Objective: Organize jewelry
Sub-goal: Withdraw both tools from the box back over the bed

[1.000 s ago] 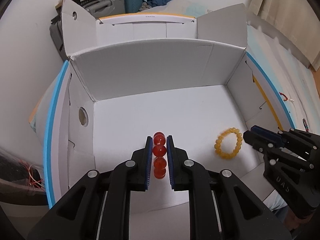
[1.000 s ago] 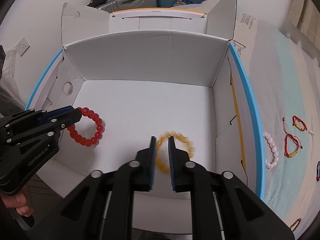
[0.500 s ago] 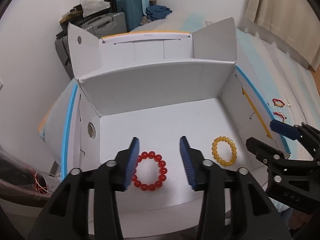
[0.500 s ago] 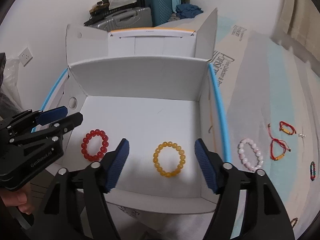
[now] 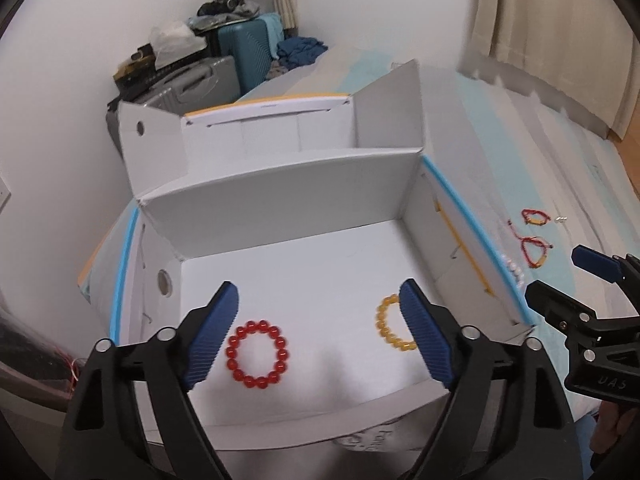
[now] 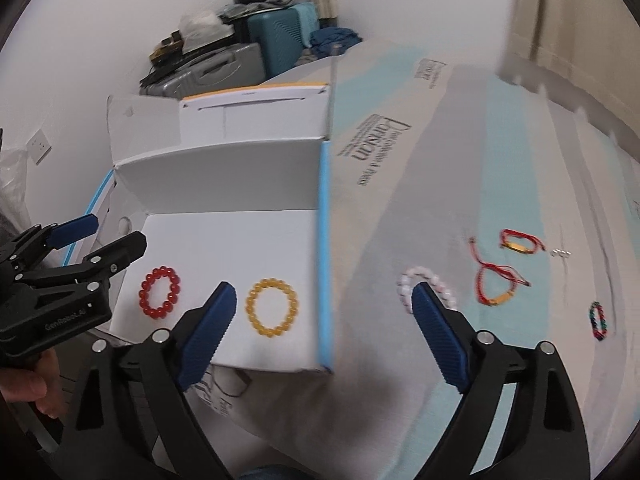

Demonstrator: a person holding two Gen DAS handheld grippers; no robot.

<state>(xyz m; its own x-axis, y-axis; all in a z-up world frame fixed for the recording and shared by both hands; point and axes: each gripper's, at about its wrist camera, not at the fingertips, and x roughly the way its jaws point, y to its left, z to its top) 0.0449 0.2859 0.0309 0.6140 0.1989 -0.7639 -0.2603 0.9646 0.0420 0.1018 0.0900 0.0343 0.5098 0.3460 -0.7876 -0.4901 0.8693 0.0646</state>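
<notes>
Both bracelets are dropped, so I judge the next move is a fetch from the bed; my left tool [image 5: 316, 334] has just been opening and hangs released, empty, above the red bracelet [image 5: 258, 355] lying flat in the white box [image 5: 280, 204]; the amber bracelet [image 6: 272, 307] lies beside it; my right tool [image 6: 324, 334], likewise just opened and empty, faces the pink bead bracelet [image 6: 424, 286] on the bed [image 6: 460, 168], needing a descent over it.
</notes>
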